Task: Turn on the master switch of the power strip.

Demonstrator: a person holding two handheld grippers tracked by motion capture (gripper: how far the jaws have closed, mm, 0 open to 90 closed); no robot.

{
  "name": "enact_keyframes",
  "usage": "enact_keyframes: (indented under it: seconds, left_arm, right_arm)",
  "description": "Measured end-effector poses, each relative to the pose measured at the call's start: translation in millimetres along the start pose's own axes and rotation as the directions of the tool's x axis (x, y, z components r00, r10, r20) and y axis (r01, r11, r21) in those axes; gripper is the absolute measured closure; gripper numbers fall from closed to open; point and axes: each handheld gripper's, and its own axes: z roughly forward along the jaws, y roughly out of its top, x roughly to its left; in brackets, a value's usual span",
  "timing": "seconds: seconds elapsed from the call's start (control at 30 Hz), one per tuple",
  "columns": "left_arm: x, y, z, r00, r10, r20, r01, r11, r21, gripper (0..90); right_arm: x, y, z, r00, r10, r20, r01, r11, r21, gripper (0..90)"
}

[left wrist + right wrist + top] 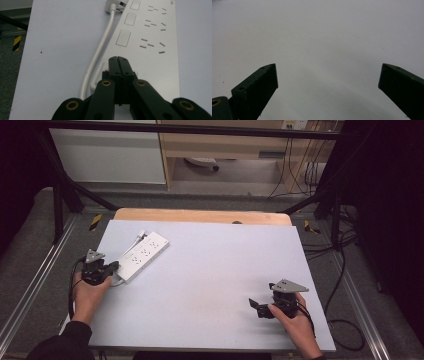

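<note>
Left claw (117, 58) closed, tips over power strip (150, 45) end, maybe touching; right claw (327, 75) apart.

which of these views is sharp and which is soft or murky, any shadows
High view: dim and a bit grainy, dark at the sides, soft shadow under the right gripper. Left gripper view: power strip fairly crisp, the shut jaws up close softer. Right gripper view: flat grey table, open jaws dark, slightly blurred, faint shadow between them.
</note>
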Motion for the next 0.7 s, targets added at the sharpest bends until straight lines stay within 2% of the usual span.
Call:
enact_keyframes:
  seconds: [0.3, 0.47, 0.7]
  left_arm:
    - [1.1, -0.2, 0.7, 0.9999, -0.009, 0.011, 0.009, 0.9999, -0.005, 90.0]
    - [4.1, 0.0, 0.8, 0.9992, -0.025, 0.031, 0.025, 0.9997, -0.004, 90.0]
    - [1.8, 2.2, 1.9, 0.9997, -0.017, 0.018, 0.017, 0.9999, 0.003, 90.0]
  right_arm:
    - [0.1, -0.3, 0.4, 1.0, 0.001, 0.002, -0.001, 1.0, 0.0, 2.9]
    - [-0.6, -0.4, 0.3, 1.0, -0.003, 0.004, 0.003, 1.0, -0.001, 2.9]
    - [-0.6, -0.3, 0.5, 1.0, -0.005, 0.003, 0.005, 1.0, 0.0, 2.9]
